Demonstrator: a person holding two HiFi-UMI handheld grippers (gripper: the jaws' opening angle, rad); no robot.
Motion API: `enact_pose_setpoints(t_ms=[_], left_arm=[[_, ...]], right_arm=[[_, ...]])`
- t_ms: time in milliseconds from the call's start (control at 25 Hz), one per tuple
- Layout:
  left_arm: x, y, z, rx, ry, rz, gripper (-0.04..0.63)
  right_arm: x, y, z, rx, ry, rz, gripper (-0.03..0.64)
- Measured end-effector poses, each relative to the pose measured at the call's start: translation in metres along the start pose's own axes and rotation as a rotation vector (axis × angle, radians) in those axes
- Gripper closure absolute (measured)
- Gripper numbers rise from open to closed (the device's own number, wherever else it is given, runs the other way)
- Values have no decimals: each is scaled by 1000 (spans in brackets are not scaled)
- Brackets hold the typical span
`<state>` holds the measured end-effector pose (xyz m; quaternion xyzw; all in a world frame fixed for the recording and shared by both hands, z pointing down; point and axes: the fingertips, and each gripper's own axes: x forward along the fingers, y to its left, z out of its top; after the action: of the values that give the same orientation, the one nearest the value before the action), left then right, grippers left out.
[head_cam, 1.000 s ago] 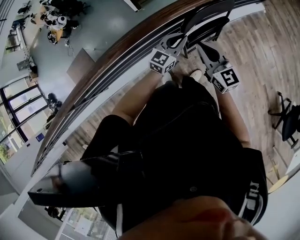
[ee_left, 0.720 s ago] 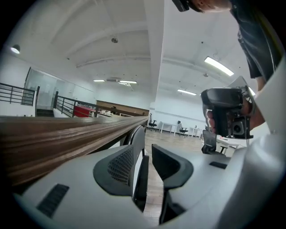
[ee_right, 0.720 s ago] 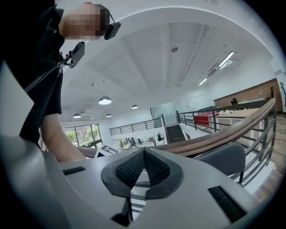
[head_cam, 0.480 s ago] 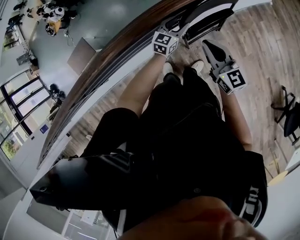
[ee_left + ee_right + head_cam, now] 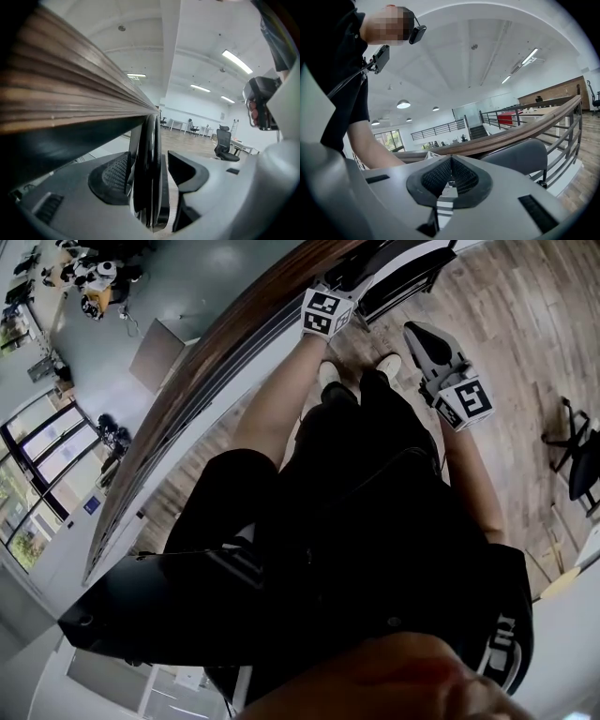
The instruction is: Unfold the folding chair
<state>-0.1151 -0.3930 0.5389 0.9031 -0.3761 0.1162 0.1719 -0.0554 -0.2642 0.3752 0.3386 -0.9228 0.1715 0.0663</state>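
The folding chair [image 5: 410,276] stands black and flat against the railing at the top of the head view. In the left gripper view its black frame edge [image 5: 151,178] runs upright between the jaws of my left gripper [image 5: 149,169]. These jaws have just been opening; the right pad [image 5: 186,169] stands clear of the frame and the left pad [image 5: 114,174] is close beside it. The left gripper's marker cube [image 5: 324,313] is just below the chair. My right gripper [image 5: 414,331] hangs shut and empty to the right of the chair, whose grey backrest [image 5: 519,157] shows beyond its pads.
A curved wooden handrail [image 5: 216,352] with metal bars runs diagonally past the chair, and a lower floor lies beyond it. The person's feet [image 5: 359,373] stand on wood flooring below the chair. A black office chair [image 5: 579,460] stands at the right.
The left gripper moved up the picture, closer along the chair, and its jaws opened around the frame. The right gripper shifted slightly and stayed shut.
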Motion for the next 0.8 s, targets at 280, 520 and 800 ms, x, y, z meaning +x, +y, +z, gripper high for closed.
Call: enact_pose_setpoints(t_ms=[280, 520, 800], left_arm=[[18, 1, 3, 8, 9, -21, 367], [31, -3, 7, 15, 11, -25, 427], [39, -5, 4, 51, 28, -14, 490]], right_arm=[[-6, -6, -7, 22, 9, -14, 609], [-10, -9, -7, 27, 10, -21, 609], [-20, -25, -11, 50, 1, -49, 609]])
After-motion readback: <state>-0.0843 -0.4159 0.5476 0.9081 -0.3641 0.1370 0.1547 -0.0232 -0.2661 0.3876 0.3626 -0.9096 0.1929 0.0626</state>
